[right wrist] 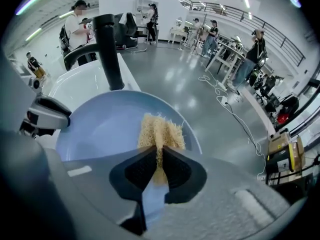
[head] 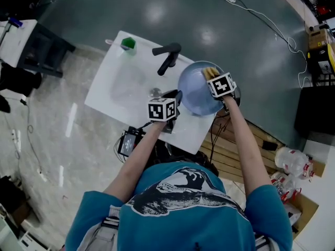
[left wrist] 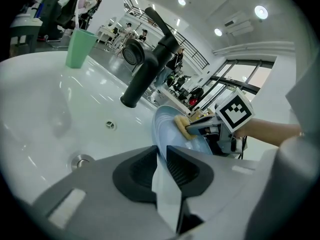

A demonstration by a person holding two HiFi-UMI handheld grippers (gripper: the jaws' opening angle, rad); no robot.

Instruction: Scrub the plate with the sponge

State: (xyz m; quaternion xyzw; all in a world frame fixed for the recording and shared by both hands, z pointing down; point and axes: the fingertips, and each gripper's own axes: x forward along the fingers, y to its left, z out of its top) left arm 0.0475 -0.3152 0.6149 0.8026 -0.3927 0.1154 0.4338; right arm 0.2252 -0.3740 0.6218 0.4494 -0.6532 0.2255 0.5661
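A pale blue plate (head: 194, 95) is held tilted over the right end of a white sink (head: 112, 101). My left gripper (head: 177, 96) is shut on the plate's near rim (left wrist: 161, 134), which runs edge-on between the jaws (left wrist: 162, 158). My right gripper (head: 213, 79) is shut on a tan, fibrous sponge (right wrist: 160, 131). The sponge (left wrist: 181, 125) lies against the plate's inner face (right wrist: 100, 129), near its far right edge. In the head view the sponge (head: 210, 72) shows just beyond the right gripper's marker cube.
A black faucet (head: 168, 56) stands at the sink's back edge, close to the plate's left side. A green cup (head: 128, 44) sits at the far corner. The drain (left wrist: 82, 160) lies in the basin. Cables run across the grey floor, and people stand in the background.
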